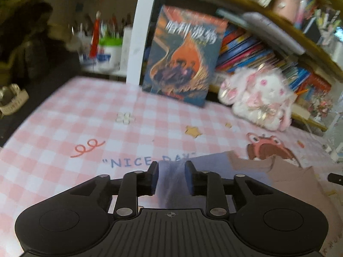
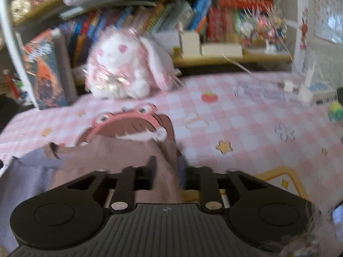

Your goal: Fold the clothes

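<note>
One garment (image 1: 253, 171), two grippers

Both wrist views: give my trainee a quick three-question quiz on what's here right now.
1. True or false: cloth lies between the fingers of the left gripper.
2. What colour is the cloth between the fingers of the right gripper: A green, B dusty pink, C black?
3. Which soft toy sits on the checked tablecloth beside the upright book?

Key: 1 true, lavender cloth. 2 B, dusty pink cloth. 3 The white and pink plush bunny.
</note>
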Available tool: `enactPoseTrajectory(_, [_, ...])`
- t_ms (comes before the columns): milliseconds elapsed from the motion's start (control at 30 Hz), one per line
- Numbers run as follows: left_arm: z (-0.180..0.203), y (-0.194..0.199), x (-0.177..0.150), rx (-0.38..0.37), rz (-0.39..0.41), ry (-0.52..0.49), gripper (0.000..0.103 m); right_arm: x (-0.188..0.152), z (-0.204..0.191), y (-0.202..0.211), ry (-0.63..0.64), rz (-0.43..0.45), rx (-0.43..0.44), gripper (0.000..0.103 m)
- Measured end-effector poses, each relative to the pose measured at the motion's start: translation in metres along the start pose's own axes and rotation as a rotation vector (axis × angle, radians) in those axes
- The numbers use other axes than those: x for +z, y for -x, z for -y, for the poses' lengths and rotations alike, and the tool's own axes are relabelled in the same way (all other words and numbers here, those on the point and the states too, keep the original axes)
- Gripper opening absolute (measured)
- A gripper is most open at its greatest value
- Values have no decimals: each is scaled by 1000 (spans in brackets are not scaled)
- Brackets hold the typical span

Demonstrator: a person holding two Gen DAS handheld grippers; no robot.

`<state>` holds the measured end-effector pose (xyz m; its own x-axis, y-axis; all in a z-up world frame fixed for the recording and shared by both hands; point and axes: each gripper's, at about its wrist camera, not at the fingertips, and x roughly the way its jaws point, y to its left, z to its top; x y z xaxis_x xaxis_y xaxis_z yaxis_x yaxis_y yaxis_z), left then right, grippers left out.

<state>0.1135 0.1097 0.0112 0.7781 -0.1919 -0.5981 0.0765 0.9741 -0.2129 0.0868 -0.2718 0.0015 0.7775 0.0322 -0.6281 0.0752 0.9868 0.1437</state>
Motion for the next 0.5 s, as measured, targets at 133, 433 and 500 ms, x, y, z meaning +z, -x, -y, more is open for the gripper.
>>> enactPoseTrajectory(133, [19, 26, -15, -17, 21, 0, 42, -5, -8, 22, 84, 3, 37, 46])
enactPoseTrajectory(433, [69, 53, -60, 20, -14, 47, 46, -38, -7, 43, 219, -83, 118, 66])
enactPoseTrajectory(500, [79, 57, -69, 31, -23, 56, 50, -45, -3, 45, 247, -101, 139, 68])
